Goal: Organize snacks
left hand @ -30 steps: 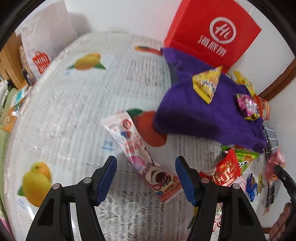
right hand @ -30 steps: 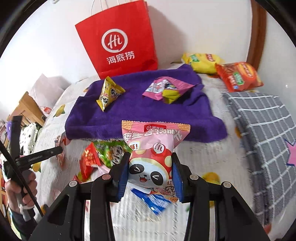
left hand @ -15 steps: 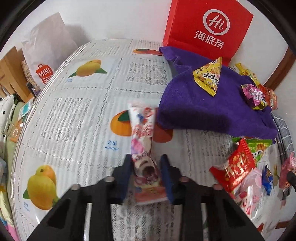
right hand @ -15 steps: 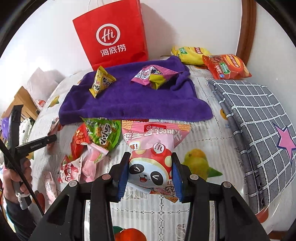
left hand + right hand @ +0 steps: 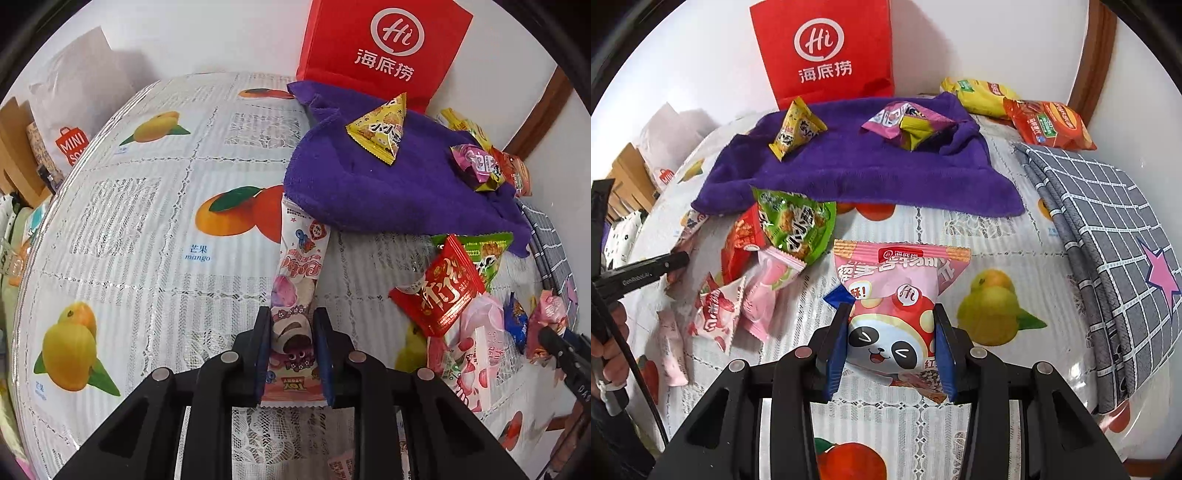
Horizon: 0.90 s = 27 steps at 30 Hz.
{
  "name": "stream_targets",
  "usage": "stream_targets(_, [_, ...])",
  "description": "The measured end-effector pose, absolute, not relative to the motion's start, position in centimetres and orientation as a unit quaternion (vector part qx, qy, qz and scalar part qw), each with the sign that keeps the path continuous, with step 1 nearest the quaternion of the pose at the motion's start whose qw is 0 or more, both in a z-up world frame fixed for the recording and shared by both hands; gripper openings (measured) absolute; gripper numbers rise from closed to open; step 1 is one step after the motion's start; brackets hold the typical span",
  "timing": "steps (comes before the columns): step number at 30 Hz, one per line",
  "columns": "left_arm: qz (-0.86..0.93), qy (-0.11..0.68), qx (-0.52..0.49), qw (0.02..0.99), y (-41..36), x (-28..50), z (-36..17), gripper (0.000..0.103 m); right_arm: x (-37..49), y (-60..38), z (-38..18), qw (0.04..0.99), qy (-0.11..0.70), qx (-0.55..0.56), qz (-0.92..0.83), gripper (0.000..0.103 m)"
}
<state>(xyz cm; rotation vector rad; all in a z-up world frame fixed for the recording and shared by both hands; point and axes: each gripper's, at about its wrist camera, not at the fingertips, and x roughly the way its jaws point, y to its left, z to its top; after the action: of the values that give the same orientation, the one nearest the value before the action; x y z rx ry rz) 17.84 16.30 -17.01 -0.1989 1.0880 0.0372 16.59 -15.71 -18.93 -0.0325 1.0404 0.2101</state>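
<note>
My left gripper (image 5: 291, 317) is shut on a long pink-and-white snack stick pack (image 5: 299, 273) whose far end reaches the edge of the purple towel (image 5: 373, 192). My right gripper (image 5: 892, 314) is shut on a pink panda snack bag (image 5: 897, 291), held above the table in front of the purple towel (image 5: 857, 173). A yellow triangular pack (image 5: 380, 131) and a pink-and-yellow pack (image 5: 478, 168) lie on the towel. A loose pile of snacks, with a red pack (image 5: 441, 288) and a green pack (image 5: 794, 225), lies in front of the towel.
A red paper bag (image 5: 823, 51) stands against the wall behind the towel. A yellow chip bag (image 5: 979, 96) and an orange one (image 5: 1049, 123) lie at the back right. A folded grey checked cloth (image 5: 1108, 229) lies right. A white Miniso bag (image 5: 74, 122) stands at the left.
My left gripper closed on the pink stick pack, which turned to point straight ahead. My right gripper, holding the panda bag, drew back from the towel.
</note>
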Motion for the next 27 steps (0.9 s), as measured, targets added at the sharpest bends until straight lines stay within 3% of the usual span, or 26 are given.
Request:
stream_targets(11, [0.004, 0.511, -0.114, 0.852, 16.9, 17.4, -16.8, 0.020, 16.4, -16.1, -17.6, 0.870, 0.483, -0.004, 0.103, 0.042])
stream_targets(27, [-0.019, 0.448, -0.099, 0.888, 15.2, 17.2, -8.7, 0.020, 18.3, -14.9, -10.9, 0.900, 0.417, -0.018, 0.127, 0.042])
